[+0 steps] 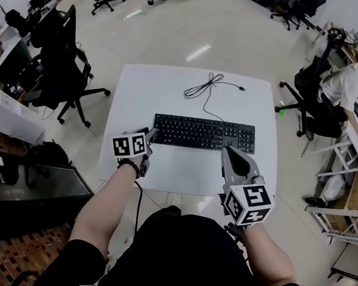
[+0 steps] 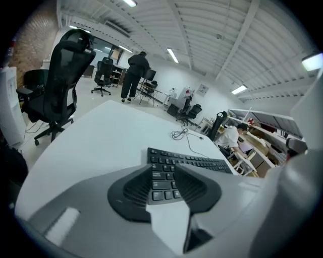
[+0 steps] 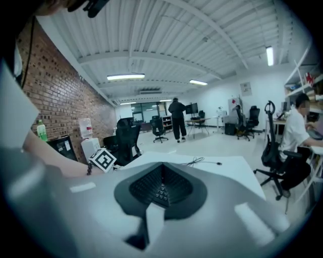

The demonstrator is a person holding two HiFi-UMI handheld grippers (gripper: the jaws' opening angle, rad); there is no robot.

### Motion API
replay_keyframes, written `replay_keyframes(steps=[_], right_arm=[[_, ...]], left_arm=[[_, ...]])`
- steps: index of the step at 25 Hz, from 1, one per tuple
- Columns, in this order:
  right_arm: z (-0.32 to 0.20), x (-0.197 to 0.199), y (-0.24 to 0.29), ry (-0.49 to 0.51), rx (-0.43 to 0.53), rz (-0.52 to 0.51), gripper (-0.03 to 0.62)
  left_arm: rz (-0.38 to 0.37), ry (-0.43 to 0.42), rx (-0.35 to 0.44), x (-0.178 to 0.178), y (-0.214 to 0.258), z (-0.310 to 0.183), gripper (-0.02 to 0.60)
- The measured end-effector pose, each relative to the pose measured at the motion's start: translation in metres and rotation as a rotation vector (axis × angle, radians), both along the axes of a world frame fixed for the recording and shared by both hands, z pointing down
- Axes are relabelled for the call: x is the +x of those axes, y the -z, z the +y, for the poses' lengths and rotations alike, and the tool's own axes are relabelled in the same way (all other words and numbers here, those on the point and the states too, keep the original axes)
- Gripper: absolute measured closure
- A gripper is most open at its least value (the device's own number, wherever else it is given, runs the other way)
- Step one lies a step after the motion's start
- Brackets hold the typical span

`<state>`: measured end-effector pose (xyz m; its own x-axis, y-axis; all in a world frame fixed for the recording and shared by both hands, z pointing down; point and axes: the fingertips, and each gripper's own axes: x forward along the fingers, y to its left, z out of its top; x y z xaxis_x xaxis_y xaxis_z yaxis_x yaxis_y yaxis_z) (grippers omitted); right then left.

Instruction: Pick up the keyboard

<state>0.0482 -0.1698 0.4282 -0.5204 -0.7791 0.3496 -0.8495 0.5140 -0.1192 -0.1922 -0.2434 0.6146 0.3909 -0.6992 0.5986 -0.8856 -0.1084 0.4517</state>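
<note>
A black keyboard (image 1: 204, 134) lies across the middle of the white table (image 1: 165, 169), and its cable (image 1: 204, 86) coils toward the far edge. My left gripper (image 1: 150, 133) is at the keyboard's left end with its jaws open wide. In the left gripper view, the end keys of the keyboard (image 2: 164, 184) show between the jaws of that gripper (image 2: 164, 171), and the pads stand apart from them. My right gripper (image 1: 226, 150) sits just in front of the keyboard's right part. Its jaws (image 3: 161, 174) are shut and hold nothing.
Black office chairs (image 1: 62, 58) stand left of the table. A person sits at a desk on the right (image 1: 341, 89). A dark box (image 1: 35, 190) is on the floor at the near left. Far off, another person (image 2: 135, 75) stands by desks.
</note>
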Motion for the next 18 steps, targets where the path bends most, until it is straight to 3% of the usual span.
replay_keyframes(steps=[10, 18], right_arm=[[-0.028, -0.004, -0.02, -0.05, -0.072, 0.001, 0.592], [-0.036, -0.007, -0.027, -0.062, -0.09, 0.0, 0.592]], left_arm=[[0.135, -0.035, -0.125, 0.003, -0.05, -0.029, 0.465], [0.144, -0.041, -0.192, 0.001, -0.054, -0.032, 0.486]])
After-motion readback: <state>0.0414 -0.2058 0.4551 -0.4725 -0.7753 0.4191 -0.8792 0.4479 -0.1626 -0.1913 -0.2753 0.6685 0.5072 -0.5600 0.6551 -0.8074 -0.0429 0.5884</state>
